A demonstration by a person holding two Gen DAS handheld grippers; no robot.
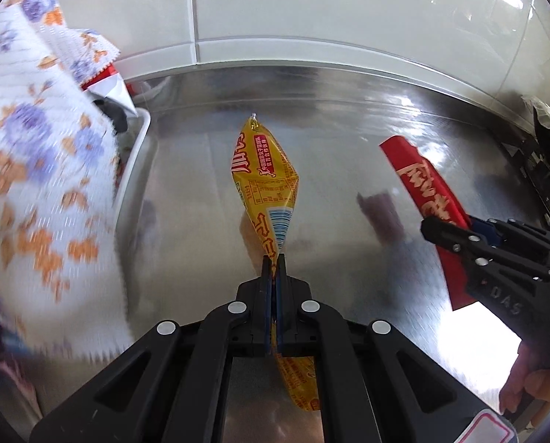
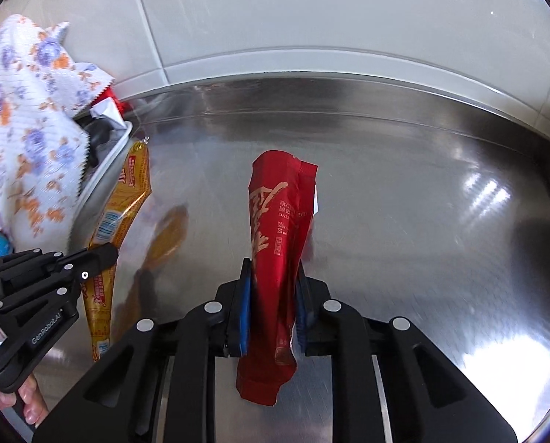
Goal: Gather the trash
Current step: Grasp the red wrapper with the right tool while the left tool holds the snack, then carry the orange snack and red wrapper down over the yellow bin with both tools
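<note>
Left gripper is clamped on a yellow sausage wrapper; right gripper pinches a red wrapper. Bin sits around 9 o'clock.

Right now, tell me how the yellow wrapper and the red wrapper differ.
The yellow wrapper is pinched flat in the left gripper, jaws nearly touching; the red wrapper is bulkier, keeping the right gripper jaws apart. The yellow wrapper tapers to a clipped tip; the red wrapper ends wide and open. Both are held above the steel counter.
</note>
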